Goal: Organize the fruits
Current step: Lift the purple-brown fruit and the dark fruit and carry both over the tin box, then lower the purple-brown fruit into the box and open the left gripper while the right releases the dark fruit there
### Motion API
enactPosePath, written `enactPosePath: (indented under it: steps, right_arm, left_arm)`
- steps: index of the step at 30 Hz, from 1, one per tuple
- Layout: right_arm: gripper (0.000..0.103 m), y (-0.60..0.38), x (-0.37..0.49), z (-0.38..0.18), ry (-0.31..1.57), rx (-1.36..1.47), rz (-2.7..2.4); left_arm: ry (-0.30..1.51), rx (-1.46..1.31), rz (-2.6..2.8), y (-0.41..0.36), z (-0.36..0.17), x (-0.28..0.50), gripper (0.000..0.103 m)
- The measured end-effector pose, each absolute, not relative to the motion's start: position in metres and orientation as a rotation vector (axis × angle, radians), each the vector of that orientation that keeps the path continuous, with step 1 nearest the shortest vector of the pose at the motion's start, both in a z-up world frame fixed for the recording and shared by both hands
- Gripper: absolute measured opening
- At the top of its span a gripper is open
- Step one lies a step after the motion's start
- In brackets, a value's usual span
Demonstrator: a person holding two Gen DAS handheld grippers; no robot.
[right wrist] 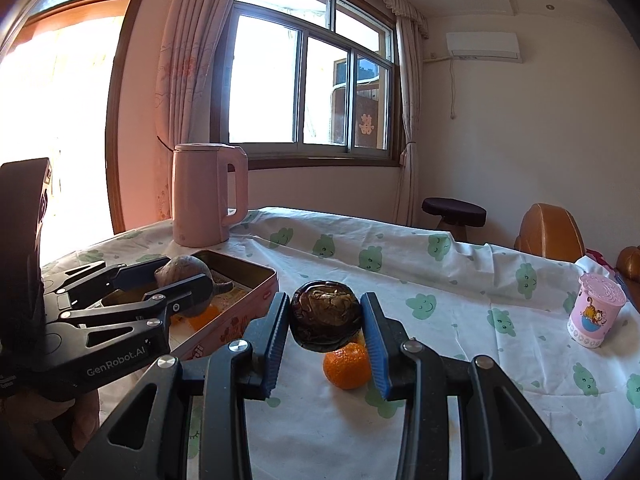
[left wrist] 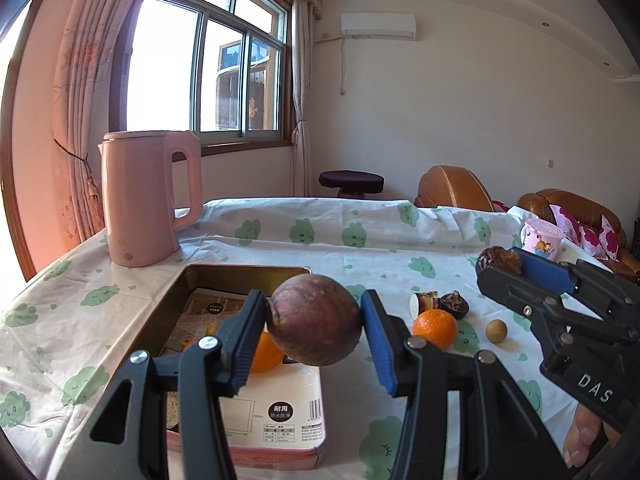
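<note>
My left gripper [left wrist: 314, 326] is shut on a round purple-brown fruit [left wrist: 316, 318], held just above the open tin box [left wrist: 240, 269]. An orange [left wrist: 264, 354] lies inside the tin under that fruit. My right gripper [right wrist: 325, 322] is shut on a dark brown wrinkled fruit [right wrist: 325, 316] above the cloth, over a second orange [right wrist: 347, 366]. In the left wrist view the right gripper [left wrist: 500, 266] shows at the right with its dark fruit [left wrist: 498, 258]. In the right wrist view the left gripper [right wrist: 182, 276] hangs over the tin [right wrist: 256, 270].
On the cloth right of the tin lie the second orange [left wrist: 435, 328], a small tan round fruit [left wrist: 496, 331], a dark chestnut-like piece [left wrist: 455, 304] and a cut white-ended piece [left wrist: 422, 302]. A pink kettle [left wrist: 148, 196] stands behind the tin. A pink cup [right wrist: 596, 316] stands far right.
</note>
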State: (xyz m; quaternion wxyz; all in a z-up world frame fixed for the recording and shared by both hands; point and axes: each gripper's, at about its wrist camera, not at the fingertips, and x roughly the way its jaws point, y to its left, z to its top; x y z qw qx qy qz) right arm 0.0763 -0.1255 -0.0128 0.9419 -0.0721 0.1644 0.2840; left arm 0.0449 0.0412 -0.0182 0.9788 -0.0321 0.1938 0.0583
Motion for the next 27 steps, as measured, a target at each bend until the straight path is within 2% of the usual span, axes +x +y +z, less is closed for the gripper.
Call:
enactPosePath:
  steps: [27]
  right_arm:
    - [0.039,-0.053,0.072,-0.013,0.342,-0.208,0.702]
  left_arm:
    - [0.411,-0.11,0.232,0.101,-0.024,0.034,0.051]
